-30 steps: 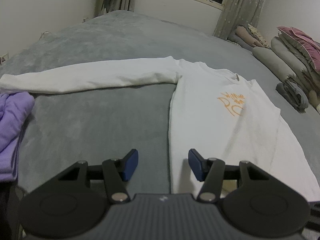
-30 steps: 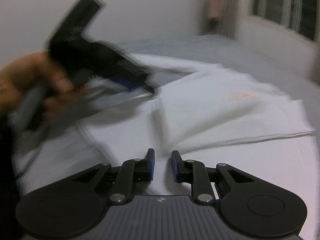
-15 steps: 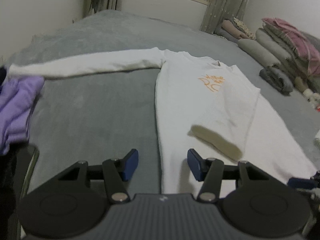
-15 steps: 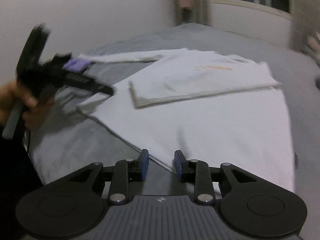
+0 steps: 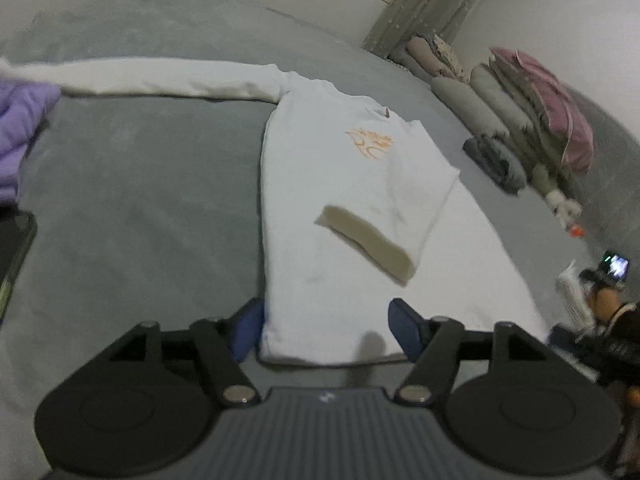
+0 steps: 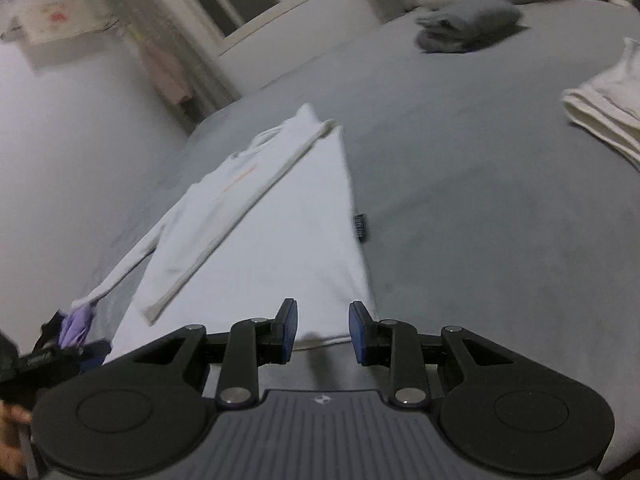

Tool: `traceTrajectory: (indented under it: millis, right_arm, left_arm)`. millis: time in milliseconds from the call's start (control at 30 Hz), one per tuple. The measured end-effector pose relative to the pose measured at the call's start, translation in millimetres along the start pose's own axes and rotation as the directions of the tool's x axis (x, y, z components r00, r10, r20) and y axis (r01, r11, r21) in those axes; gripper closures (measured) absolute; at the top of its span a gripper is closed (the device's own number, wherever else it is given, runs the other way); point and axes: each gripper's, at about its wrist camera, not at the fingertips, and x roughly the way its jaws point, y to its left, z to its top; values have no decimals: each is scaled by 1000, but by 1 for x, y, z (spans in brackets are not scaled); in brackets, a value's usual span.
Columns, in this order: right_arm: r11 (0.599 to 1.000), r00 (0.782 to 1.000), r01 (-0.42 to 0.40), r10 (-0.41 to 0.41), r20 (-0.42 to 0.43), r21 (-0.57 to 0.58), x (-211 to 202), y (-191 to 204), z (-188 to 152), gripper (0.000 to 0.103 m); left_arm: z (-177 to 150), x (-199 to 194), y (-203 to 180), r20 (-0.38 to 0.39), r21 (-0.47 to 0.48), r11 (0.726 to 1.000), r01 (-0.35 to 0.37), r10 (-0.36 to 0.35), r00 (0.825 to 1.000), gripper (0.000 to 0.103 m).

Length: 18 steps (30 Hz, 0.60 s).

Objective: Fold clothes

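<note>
A white long-sleeve shirt [image 5: 340, 208] with an orange print lies flat on the grey bed [image 5: 140, 208]. One sleeve [image 5: 384, 216] is folded across its body; the other sleeve [image 5: 160, 78] stretches out to the left. My left gripper [image 5: 325, 326] is open and empty, just above the shirt's bottom hem at its left corner. In the right wrist view the shirt [image 6: 260, 232] lies ahead, and my right gripper [image 6: 322, 330] is open and empty over the hem near its right corner.
A purple garment [image 5: 18, 128] lies at the left edge of the bed. Folded blankets and pillows [image 5: 520, 120] are stacked along the right wall. A folded grey garment [image 6: 468, 24] and a folded white one [image 6: 608, 108] lie on the bed to the right.
The right gripper has opened wider and swung round to the shirt's right bottom corner. The left gripper has moved in over the shirt's bottom hem.
</note>
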Motion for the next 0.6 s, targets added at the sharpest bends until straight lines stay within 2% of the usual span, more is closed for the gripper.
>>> traceTrajectory:
  millis: [67,100,167,200,233,267,333,400,433,533,600]
  right_arm:
    - [999,998,48,-48,43,5,-6,0,-1,75]
    - [997,996,71,-72,48,4,-7,0,-2,75]
    - [998,998,59,-59,22,5,-4,0,-4,75]
    - [999,999,44,-44,6,7,-1,1,-5,74]
    - [1000,1000,21,-21,-7,8,2,3,-6,74]
    - [1000,1000,7,-7,-17,8,5,5,-7,74]
    - [1000,1000,15,-15,-18,4,10,6,-10,74]
    - [999,1000,27,-27,-4,17,11,5,-11,83]
    - [999,1000,29,-30,6,26,8,3,-11,94]
    - [999,998,17,-20,53,42,-1,-1,-10,96]
    - [999,995,-8,4,100,40,-13,0,-8,97]
  left_arm:
    - [-1,-1,1,7,-9,1000,-4,4,1000,39]
    - [-2,-2,1,11,-15,1000,-4,4,1000,44]
    - [-2,-3,3,13,-33,999,0,0,1000,46]
    - [-3,-2,4,13,-41,999,2,-1,1000,52]
    - [-3,-2,5,11,-44,999,-2,2,1000,65]
    - [-3,0,5,8,-48,999,-8,8,1000,72]
    - [-4,4,6,3,-62,998,-24,24,1000,94]
    - [-3,6,8,1,-70,997,-29,29,1000,96]
    - [-3,4,8,6,-72,997,-30,31,1000,97]
    - [-1,-6,9,36,-78,996,-31,34,999,98]
    - [0,-18,8,68,-79,997,-3,9,998,98]
